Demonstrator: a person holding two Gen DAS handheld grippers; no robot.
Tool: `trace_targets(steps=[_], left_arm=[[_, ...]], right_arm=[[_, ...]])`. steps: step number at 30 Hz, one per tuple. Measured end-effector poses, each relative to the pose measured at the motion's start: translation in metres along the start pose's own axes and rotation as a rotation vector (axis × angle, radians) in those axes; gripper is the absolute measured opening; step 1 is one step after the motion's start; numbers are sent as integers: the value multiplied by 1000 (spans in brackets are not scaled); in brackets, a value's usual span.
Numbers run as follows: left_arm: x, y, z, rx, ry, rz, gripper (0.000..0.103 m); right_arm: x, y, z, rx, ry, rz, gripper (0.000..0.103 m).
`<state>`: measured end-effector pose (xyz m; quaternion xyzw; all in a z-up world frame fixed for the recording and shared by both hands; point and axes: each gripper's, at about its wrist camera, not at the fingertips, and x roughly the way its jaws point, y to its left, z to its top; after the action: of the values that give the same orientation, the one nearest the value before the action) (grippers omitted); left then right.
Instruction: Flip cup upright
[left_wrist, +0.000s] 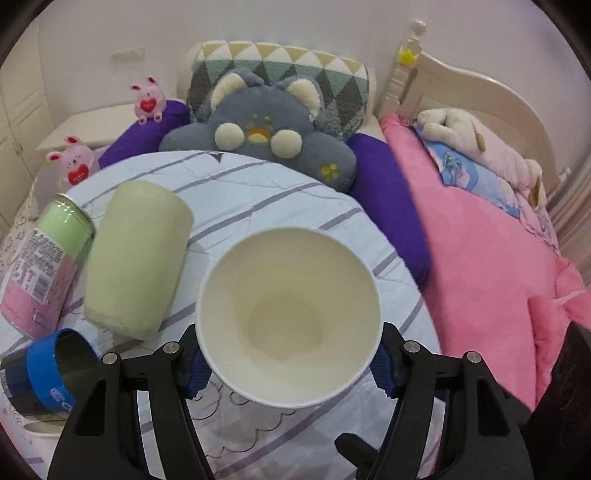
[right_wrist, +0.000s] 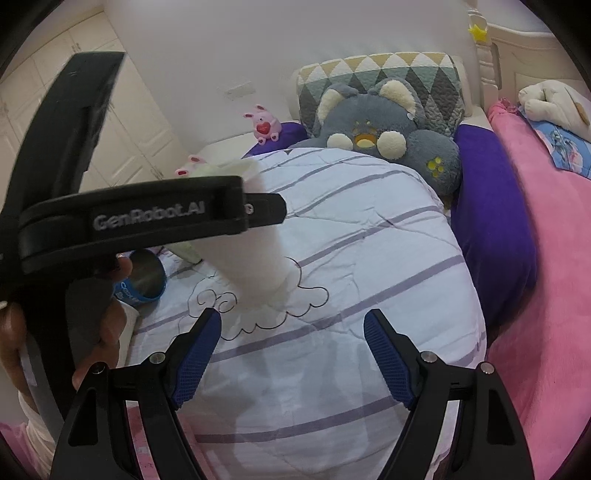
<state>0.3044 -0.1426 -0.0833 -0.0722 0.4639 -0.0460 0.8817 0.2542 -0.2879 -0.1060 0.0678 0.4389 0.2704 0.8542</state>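
Left wrist view: the left gripper (left_wrist: 290, 363) clamps one white paper cup (left_wrist: 290, 314) above the striped quilt (left_wrist: 258, 192), mouth toward the camera; beside it lie one green cup (left_wrist: 136, 258), one can (left_wrist: 44, 262) and one blue-banded cup (left_wrist: 51, 373). Right wrist view: the right gripper (right_wrist: 291, 354) is spread apart, holding nothing, near the white cup (right_wrist: 255, 258).

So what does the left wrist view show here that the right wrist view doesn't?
Only the left wrist view shows the white cup's open mouth, the cup clamped in the left gripper, and a labelled can. Only the right wrist view shows the open, empty right gripper and the left gripper's body from outside. Both show the grey plush, the green cup and the striped quilt.
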Motion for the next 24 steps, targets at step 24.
trace_targets(steps=[24], left_arm=[[-18, -3, -40, 119, 8, 26, 66]], right_arm=[[0, 11, -11, -9, 17, -3, 81]])
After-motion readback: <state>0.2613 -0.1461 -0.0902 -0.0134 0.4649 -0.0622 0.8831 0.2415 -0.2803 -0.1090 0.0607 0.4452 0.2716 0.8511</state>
